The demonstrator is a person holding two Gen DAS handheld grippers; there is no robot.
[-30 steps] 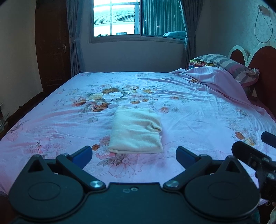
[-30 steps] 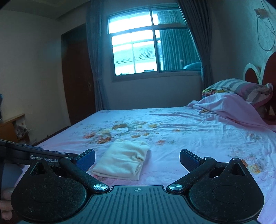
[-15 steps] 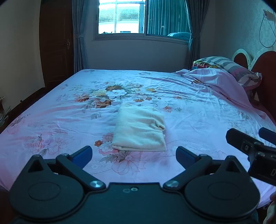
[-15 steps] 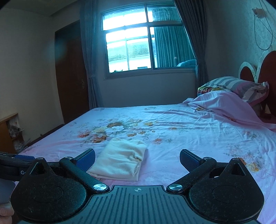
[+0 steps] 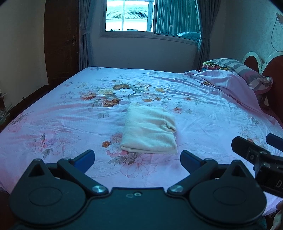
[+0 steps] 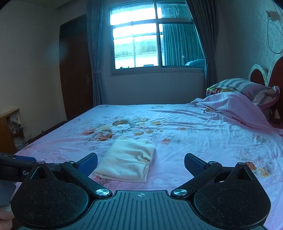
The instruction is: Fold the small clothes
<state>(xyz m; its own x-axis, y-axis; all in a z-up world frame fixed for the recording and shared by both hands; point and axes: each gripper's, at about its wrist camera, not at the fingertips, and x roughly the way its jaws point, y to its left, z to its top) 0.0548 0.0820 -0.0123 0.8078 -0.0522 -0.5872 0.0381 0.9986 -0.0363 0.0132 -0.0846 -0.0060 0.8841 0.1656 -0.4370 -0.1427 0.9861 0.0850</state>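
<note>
Cream folded garment (image 5: 149, 130) lies mid-bed (image 5: 53, 120), margins wide.

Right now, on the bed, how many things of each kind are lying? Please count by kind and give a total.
Folded cream garment: 1
Striped pillow: 1
Crumpled pink blanket: 1
Total: 3, all on the floral bedsheet. The left gripper and right gripper are open and touch none of them.

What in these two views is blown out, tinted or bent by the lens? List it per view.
Left wrist view: the window is overexposed, a blue cast covers the bed sheet, and fisheye bows the walls. Right wrist view: window panes clip to white, a faint hazy flare sits on the left wall, and the folded cloth stays sharp.
</note>
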